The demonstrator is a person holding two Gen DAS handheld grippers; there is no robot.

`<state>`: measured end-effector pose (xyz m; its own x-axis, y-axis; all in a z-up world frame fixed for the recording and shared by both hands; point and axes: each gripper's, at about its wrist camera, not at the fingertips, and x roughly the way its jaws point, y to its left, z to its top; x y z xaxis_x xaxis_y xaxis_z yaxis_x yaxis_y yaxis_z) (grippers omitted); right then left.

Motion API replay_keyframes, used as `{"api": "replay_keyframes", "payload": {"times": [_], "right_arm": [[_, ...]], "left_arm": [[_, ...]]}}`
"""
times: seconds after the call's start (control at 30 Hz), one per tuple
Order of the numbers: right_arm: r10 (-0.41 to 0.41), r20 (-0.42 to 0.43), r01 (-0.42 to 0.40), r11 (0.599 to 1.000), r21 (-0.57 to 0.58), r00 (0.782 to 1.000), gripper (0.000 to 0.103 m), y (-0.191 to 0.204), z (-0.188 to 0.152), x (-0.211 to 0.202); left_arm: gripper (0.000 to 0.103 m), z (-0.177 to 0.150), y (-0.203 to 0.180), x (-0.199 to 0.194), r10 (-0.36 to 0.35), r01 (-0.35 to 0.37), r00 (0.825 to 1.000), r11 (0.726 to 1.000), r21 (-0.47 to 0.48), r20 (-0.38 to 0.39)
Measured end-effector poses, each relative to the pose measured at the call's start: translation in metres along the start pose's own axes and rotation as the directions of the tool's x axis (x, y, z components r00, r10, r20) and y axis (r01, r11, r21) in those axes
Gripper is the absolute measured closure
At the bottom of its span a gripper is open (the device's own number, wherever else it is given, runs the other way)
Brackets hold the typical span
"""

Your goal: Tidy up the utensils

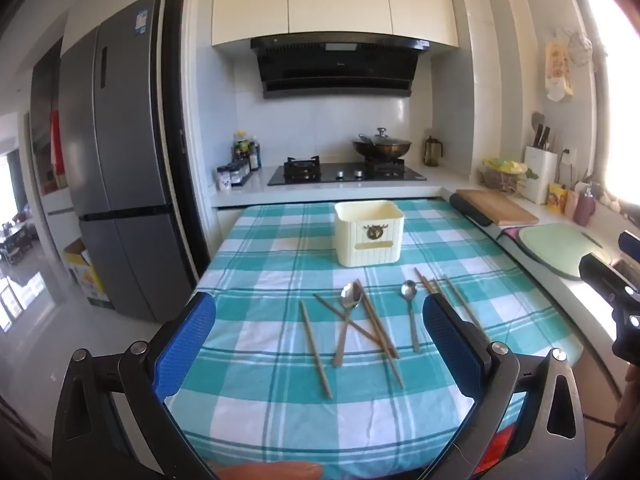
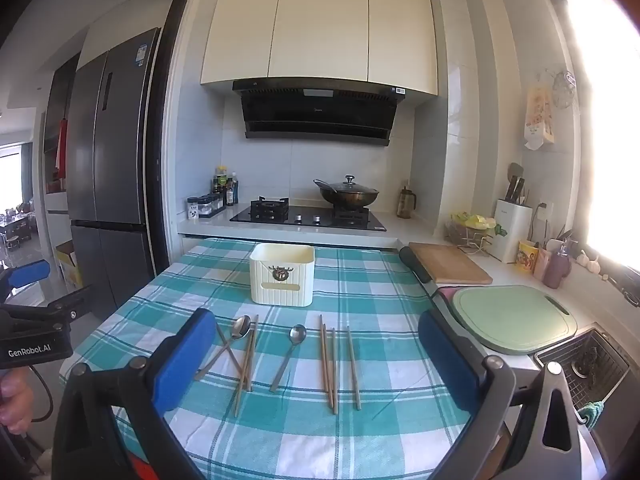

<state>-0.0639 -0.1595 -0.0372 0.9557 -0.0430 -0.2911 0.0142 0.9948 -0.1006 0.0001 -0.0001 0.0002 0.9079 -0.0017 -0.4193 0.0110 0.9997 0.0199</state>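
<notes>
- Utensils lie loose on a teal-and-white checked tablecloth (image 2: 360,432): two spoons and several wooden chopsticks, none yet put away.
- One spoon (image 2: 240,330) rests tangled with a crossed heap of chopsticks (image 2: 246,364) on the left; a second spoon (image 2: 294,344) lies alone in the middle; more chopsticks (image 2: 334,364) lie roughly side by side on the right.
- Behind them, near the far edge of the cloth, stands a cream holder (image 2: 282,280), well apart from the cutlery. What can be seen of its inside looks empty, so sorting appears not to have begun and every piece is left to move.
- Both tools hover short of the spread with nothing between their blue pads: the left gripper (image 1: 320,344) has its jaws spread wide and empty, and the right gripper (image 2: 316,364) likewise.
- Around the table is a home kitchen: a gas hob (image 2: 308,216) with a lidded wok (image 2: 348,194) under a black hood, cream wall cupboards, and a grey fridge (image 2: 108,168) by the doorway.
- Right of the table runs a counter with a wooden board (image 2: 448,266), a green cutting board (image 2: 516,316) and a sink (image 2: 592,364) under a bright window.
</notes>
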Motion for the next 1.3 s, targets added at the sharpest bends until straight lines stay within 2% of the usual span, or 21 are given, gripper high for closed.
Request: {"api": "replay_keyframes", "payload": {"times": [1.3], "right_arm": [[-0.010, -0.036, 0.012, 0.999, 0.053, 0.999, 0.000, -0.011, -0.004, 0.008]], "left_arm": [[0.000, -0.003, -0.007, 0.008, -0.009, 0.009, 1.000, 1.000, 0.004, -0.011]]}}
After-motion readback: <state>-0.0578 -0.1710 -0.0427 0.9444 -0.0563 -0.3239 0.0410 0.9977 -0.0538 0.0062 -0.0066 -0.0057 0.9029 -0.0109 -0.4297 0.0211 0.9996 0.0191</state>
